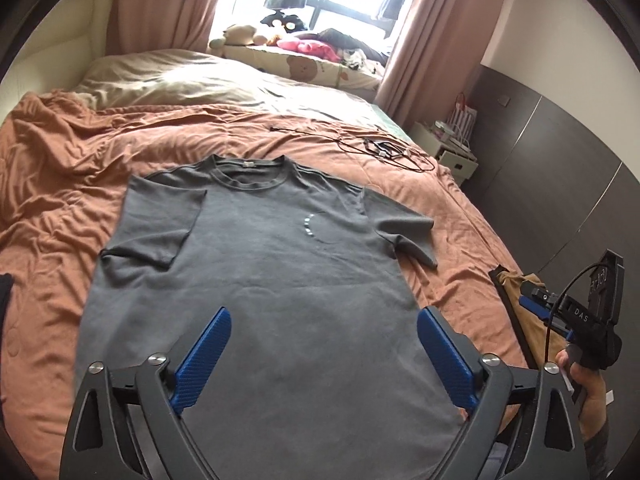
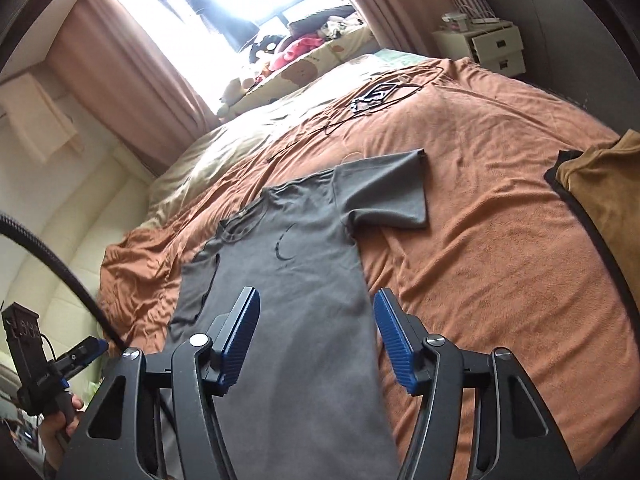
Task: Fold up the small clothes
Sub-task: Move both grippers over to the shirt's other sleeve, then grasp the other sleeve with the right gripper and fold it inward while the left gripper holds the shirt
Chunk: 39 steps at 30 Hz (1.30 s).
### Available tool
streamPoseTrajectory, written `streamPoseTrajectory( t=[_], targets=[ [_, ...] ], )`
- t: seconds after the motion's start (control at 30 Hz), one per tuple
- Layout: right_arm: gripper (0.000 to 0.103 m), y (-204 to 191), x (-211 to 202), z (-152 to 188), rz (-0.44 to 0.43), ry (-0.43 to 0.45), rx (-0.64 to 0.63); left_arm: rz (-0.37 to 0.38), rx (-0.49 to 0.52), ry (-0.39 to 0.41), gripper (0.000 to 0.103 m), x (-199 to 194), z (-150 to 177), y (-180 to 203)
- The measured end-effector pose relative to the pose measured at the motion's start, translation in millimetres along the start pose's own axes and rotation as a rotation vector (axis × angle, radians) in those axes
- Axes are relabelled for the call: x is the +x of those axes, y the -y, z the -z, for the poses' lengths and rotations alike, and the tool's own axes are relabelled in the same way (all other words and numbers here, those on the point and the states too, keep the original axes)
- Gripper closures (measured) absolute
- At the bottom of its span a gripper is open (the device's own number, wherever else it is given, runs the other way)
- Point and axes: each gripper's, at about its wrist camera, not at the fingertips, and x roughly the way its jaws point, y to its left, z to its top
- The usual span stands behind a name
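Jaws on both tools spread wide, gripping nothing. Left gripper (image 1: pixel 324 334) hovering over the lower body of the grey T-shirt (image 1: pixel 256 264), right gripper (image 2: pixel 316 318) poised above the shirt's right-hand edge near the hem. Shirt lying face up and mostly flat on the orange blanket (image 2: pixel 492 220) of the bed, collar toward the window; left sleeve (image 1: pixel 160 224) already turned in over the chest, right sleeve (image 2: pixel 390 192) still spread out on the blanket.

Best next: lower onto the right sleeve or shoulder seam, pinch only the top layer, lift low and carry inward to match the other side, keeping the side edge straight. Worth smoothing wrinkles first. Possibly a fold under the hem, though too close to the lens to tell. Brown garment (image 2: pixel 600 184) at the bed's edge and cables (image 1: pixel 384 148) well apart, no obstacle.
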Motion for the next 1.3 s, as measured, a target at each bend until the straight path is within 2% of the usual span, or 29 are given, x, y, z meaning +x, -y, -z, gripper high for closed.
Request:
streamPoseTrajectory(
  t=[0.13, 0.2, 0.4, 0.47, 0.7, 0.77, 0.93, 1.03, 1.1, 1.2, 1.23, 1.3],
  targets=[
    [0.05, 30.6, 26.4, -13.5, -0.029, -0.012, 0.091, 0.029, -0.002, -0.009, 0.019, 27.4, -14.2, 4.6],
    [0.057, 43.3, 42.3, -19.1, -0.039, -0.017, 0.13, 0.038, 0.006, -0.027, 0.026, 45.8, -21.2, 6.7],
    [0.057, 78.5, 95.4, -28.7, -0.079, -0.034, 0.234, 0.064, 0.012, -0.078, 0.045, 101.2, -37.4, 10.8],
    [0.057, 89.8, 111.7, -30.1, -0.092, -0.034, 0.265, 0.071, 0.023, -0.095, 0.054, 117.7, -42.0, 14.6],
    [0.057, 118.7, 167.4, -39.8, -0.102, -0.048, 0.322, 0.111, 0.06, -0.136, 0.064, 178.4, -53.3, 30.9],
    [0.057, 125.6, 184.1, -44.4, -0.082, -0.06, 0.329, 0.106, 0.084, -0.161, 0.069, 197.1, -57.0, 37.2],
    [0.057, 139.7, 214.6, -55.8, -0.077, -0.096, 0.383, 0.11, 0.12, -0.188, 0.07, 238.9, -67.3, 48.4],
    [0.057, 142.9, 229.6, -64.7, -0.074, -0.113, 0.4, 0.116, 0.136, -0.209, 0.076, 264.3, -70.2, 54.3],
    [0.06, 142.3, 233.9, -69.7, -0.068, -0.109, 0.409, 0.126, 0.149, -0.219, 0.078, 281.0, -71.5, 60.1],
    [0.074, 141.4, 241.3, -76.1, -0.032, -0.111, 0.432, 0.141, 0.164, -0.236, 0.083, 301.1, -73.8, 69.0],
    [0.082, 139.8, 243.1, -76.5, -0.019, -0.114, 0.436, 0.146, 0.169, -0.241, 0.085, 307.6, -74.6, 72.7],
    [0.087, 135.4, 246.0, -76.9, -0.007, -0.115, 0.439, 0.152, 0.183, -0.246, 0.086, 318.6, -76.0, 80.4]
  ],
)
